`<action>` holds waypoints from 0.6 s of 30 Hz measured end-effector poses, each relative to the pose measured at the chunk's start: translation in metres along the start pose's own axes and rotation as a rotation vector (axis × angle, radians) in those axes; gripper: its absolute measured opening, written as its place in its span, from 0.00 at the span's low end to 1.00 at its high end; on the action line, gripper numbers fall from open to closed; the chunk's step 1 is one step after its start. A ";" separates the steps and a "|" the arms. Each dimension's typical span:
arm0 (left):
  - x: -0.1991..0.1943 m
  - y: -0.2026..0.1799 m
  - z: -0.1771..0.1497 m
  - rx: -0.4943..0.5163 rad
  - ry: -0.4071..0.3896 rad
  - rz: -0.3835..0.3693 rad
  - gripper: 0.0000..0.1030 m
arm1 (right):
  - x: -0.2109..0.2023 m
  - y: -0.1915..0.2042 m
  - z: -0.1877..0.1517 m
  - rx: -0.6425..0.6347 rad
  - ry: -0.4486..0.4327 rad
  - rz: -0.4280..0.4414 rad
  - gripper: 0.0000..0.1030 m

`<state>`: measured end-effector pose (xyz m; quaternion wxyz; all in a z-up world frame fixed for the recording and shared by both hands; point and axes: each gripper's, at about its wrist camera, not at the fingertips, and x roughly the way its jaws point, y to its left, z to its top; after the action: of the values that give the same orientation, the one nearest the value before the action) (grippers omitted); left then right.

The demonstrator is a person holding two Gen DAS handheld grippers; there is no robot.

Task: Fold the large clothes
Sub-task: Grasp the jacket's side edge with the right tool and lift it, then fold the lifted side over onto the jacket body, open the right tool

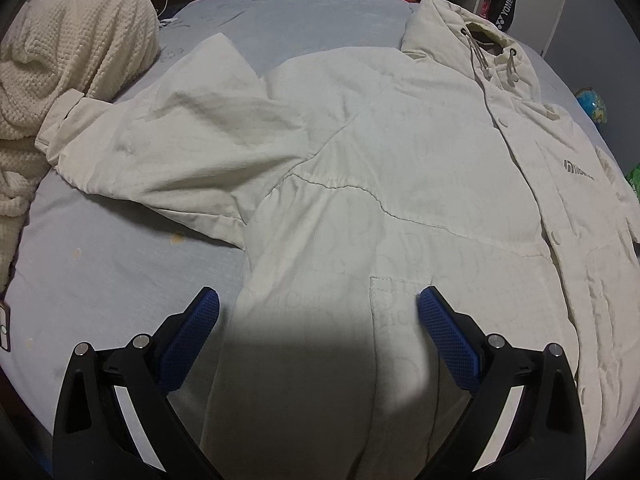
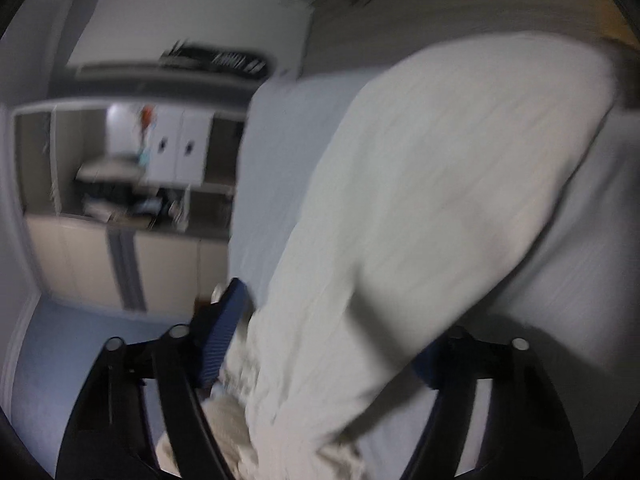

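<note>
Jacket, cream-white, is lying spread flat on the blue bed sheet. Left gripper is hovering over its lower front, jaws wide apart, holding nothing. Right gripper is bracketing a sleeve; grip unclear through blur.

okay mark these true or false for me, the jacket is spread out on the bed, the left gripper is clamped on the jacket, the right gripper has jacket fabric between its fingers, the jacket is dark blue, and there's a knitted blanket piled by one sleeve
1. The jacket is spread out on the bed. True.
2. The left gripper is clamped on the jacket. False: its fingers stand wide apart above the lower front, gripping nothing.
3. The right gripper has jacket fabric between its fingers. True, though the blur hides whether the pads press on it.
4. The jacket is dark blue. False: it is off-white; only the gripper pads are blue.
5. A knitted blanket is piled by one sleeve. True: the cuff end meets it.
</note>
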<state>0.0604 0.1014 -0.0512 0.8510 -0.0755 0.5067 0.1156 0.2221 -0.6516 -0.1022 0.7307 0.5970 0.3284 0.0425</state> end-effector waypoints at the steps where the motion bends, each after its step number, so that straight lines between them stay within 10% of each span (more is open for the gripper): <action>1: 0.000 0.000 0.000 0.000 0.000 0.000 0.94 | -0.004 -0.004 0.006 0.022 -0.030 -0.010 0.58; 9: 0.001 -0.001 0.000 0.005 0.004 0.004 0.94 | -0.025 -0.041 0.044 0.139 -0.135 -0.063 0.26; 18: 0.000 -0.002 -0.001 0.011 -0.009 -0.003 0.94 | -0.033 0.023 0.034 -0.057 -0.145 -0.019 0.11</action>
<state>0.0598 0.0994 -0.0517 0.8538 -0.0710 0.5035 0.1119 0.2216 -0.6891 -0.0651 0.7696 0.5745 0.2789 0.0013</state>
